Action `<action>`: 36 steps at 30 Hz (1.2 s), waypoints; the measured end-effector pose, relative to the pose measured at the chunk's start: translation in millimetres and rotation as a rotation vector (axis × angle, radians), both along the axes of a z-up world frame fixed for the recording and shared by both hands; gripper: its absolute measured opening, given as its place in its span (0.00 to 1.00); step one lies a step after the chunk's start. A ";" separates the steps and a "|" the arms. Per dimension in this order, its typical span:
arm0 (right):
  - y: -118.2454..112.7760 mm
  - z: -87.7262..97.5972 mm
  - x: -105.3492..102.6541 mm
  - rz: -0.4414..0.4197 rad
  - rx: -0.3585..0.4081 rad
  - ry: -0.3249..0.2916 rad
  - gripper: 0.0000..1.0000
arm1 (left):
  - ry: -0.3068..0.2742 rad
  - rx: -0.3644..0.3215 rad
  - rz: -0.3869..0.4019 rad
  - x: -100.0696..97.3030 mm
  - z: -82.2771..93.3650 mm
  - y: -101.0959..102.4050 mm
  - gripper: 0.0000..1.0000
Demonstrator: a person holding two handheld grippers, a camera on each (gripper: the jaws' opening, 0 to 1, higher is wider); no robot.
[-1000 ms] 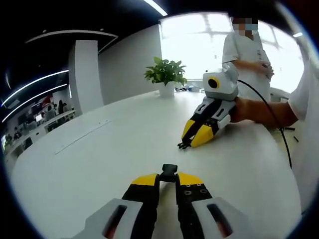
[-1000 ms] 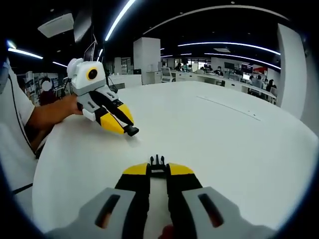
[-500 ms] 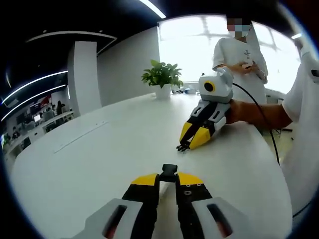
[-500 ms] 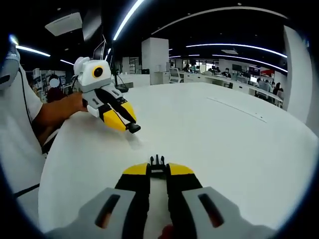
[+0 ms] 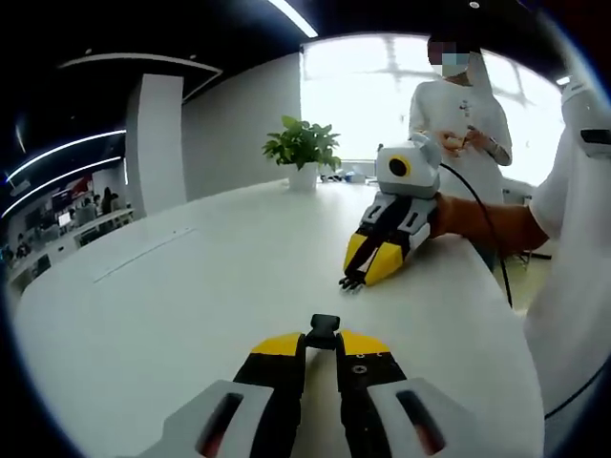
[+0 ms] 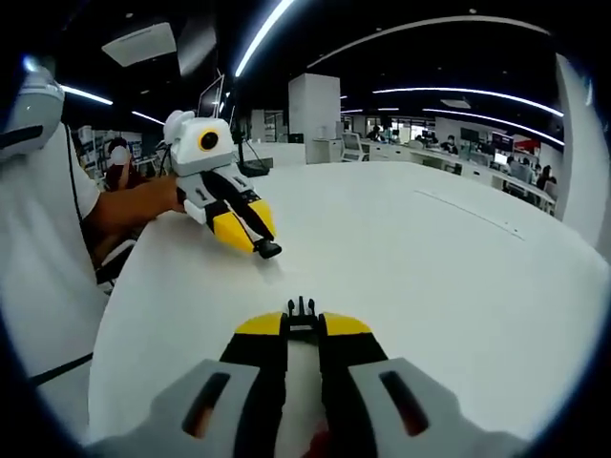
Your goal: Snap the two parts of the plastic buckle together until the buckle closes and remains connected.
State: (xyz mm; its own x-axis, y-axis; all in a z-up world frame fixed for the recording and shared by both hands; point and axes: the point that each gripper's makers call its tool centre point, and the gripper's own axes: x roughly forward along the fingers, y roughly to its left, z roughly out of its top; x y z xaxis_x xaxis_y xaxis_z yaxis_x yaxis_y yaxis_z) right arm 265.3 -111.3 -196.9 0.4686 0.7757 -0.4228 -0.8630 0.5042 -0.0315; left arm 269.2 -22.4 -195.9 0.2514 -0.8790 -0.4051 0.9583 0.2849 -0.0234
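Between our left gripper's (image 5: 323,342) closed jaws sits the socket half (image 5: 325,327); our right gripper (image 6: 303,322) pinches the pronged half (image 6: 302,308). Over the white table (image 5: 191,296) they have drawn slightly closer, though mating still lies ahead.

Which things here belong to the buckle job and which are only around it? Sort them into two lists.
For the job:
- socket half of the buckle, pinched in the left tongs
- pronged half of the buckle, pinched in the right tongs
- white table, the work surface

Only around:
- potted plant at the far edge
- person standing by the window
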 end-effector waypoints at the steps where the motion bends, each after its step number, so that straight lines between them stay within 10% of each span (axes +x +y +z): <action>1: 0.6 0.0 -1.9 0.009 0.003 0.001 0.13 | 0.013 -0.010 -0.007 -2.9 0.5 -0.1 0.12; 36: 23.4 -0.5 -76.4 0.234 0.022 0.032 0.13 | 0.059 -0.024 -0.138 -64.1 -6.8 5.5 0.12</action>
